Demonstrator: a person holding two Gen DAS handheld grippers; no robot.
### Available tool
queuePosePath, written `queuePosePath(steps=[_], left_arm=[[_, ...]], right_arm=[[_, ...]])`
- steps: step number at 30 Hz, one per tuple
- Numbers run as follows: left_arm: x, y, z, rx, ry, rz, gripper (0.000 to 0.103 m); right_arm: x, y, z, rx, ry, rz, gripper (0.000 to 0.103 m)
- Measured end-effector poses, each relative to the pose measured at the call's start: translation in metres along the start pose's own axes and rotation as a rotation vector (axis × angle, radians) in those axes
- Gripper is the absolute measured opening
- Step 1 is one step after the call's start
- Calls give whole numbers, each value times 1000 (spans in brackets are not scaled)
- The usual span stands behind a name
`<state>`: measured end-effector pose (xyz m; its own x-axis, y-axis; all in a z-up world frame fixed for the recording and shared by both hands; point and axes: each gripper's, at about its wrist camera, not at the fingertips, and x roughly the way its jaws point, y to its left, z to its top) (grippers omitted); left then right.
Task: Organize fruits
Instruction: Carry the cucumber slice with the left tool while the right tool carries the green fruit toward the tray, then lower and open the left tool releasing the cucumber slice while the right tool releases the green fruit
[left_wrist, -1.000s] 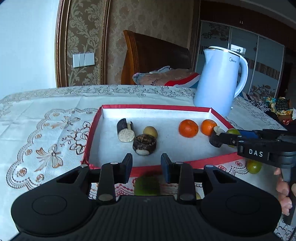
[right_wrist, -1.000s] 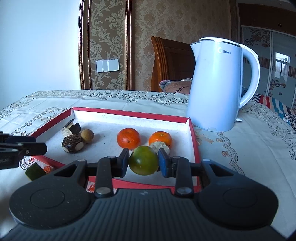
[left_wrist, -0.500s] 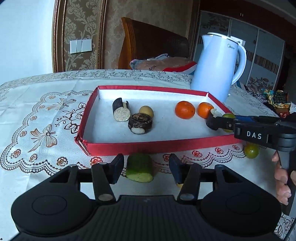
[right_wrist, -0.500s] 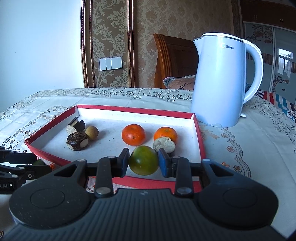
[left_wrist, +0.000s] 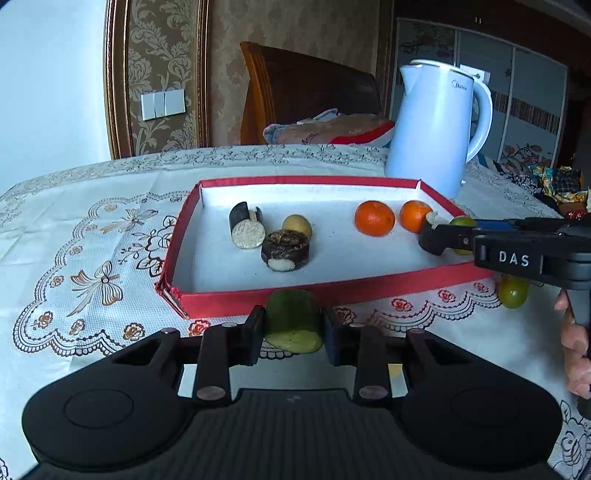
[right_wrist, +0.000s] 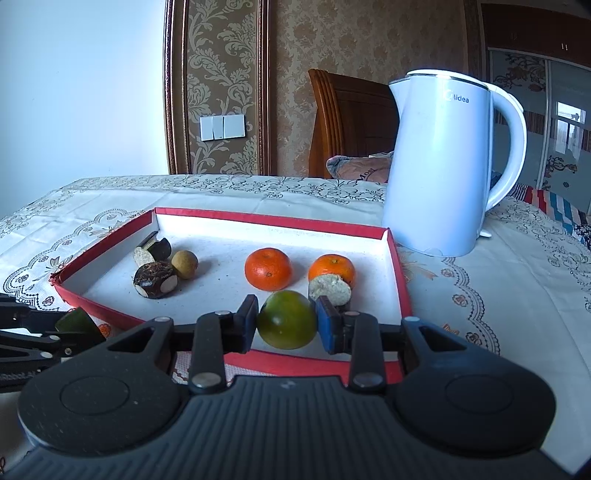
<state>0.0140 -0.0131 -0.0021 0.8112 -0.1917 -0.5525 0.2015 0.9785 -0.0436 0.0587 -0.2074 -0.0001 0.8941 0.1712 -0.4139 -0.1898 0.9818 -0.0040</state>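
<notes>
On the lace tablecloth (left_wrist: 92, 229), just outside the near wall of the red tray (left_wrist: 332, 288), the left gripper (left_wrist: 293, 334) is closing its jaws on a green cut piece (left_wrist: 291, 314); both pads touch its sides, and whether it is lifted or rests on the cloth is hard to tell. Its lower edge is partly covered by the gripper body. In the right wrist view the same piece shows only as a dark green sliver at the left, mostly hidden.

The right gripper (right_wrist: 286, 325) holds a green round fruit (right_wrist: 286, 319) tightly between its pads, above the tray's near right part. Behind it a pale-cut dark piece (right_wrist: 330, 290) is half hidden by the right finger, just in front of one of the two oranges (right_wrist: 268, 268).

At the left of the tray lie two dark cut pieces and a small tan fruit (right_wrist: 184, 264); the white floor between them and the oranges is open. A second green fruit (left_wrist: 512, 291) sits on the cloth outside the tray, partly covered by the right gripper, whose holder's fingers are cut off at the frame edge. A white kettle (right_wrist: 439, 166) stands just beyond the tray's far right corner
</notes>
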Motion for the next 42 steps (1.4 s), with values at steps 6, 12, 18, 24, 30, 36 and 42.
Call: queuePosePath(steps=[6,12,18,24,30,36,42], left_arm=[[5,-1,25,-38,-48,2,32],[40,-17,37,-12,-2,37,32],[54,-24,37,-15,13,46,32],[61,-27,38,-27,9,67,32],[67,-23,41,-32,-8,110,32],[84,-7,42,-73,38,151,32],[81,-4,39,-91,34,142,32]], right_arm=[[8,-3,10,11,4,-17,31],[26,-4,14,11,46,-38,31],[34,-5,13,26,68,-45,32],[34,-3,13,26,64,-46,32],[36,0,12,18,56,-42,32],[35,9,10,-16,58,-17,32],[58,6,11,20,136,-44,31]])
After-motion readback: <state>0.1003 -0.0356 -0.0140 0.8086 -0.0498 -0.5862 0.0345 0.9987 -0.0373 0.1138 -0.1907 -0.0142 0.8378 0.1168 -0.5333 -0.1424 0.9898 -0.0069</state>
